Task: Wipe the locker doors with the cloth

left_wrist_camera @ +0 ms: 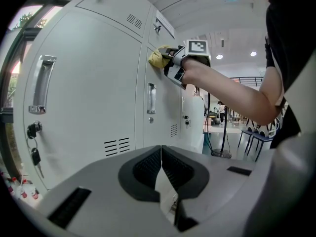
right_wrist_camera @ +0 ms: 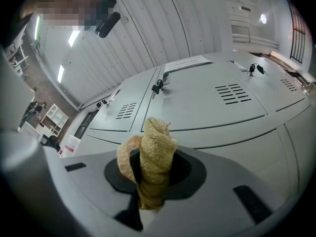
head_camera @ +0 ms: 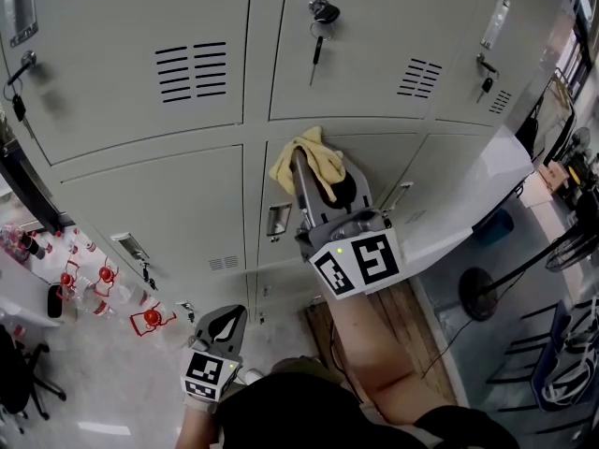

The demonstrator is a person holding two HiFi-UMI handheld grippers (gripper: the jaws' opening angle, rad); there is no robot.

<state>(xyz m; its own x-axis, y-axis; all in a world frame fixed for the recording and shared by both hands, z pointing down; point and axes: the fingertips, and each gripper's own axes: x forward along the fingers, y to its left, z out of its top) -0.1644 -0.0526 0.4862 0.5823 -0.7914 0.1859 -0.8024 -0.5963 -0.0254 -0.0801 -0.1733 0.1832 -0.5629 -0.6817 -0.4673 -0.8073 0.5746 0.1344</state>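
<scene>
Grey lockers (head_camera: 150, 204) fill my view. Nearest me, my left gripper (head_camera: 223, 318) hangs low with its jaws together on nothing. Ahead, my right gripper (head_camera: 318, 171) pinches the yellow cloth (head_camera: 301, 155) against the top left corner of a middle door (head_camera: 398, 157), just under the seam. Bare panel runs rightward and down, and the recessed handle (head_camera: 278, 221) sits just below the cloth.

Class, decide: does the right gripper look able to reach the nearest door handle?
Probably yes. The right gripper, shut on the cloth, is at the door, with the handle close beside it and nothing between.
</scene>
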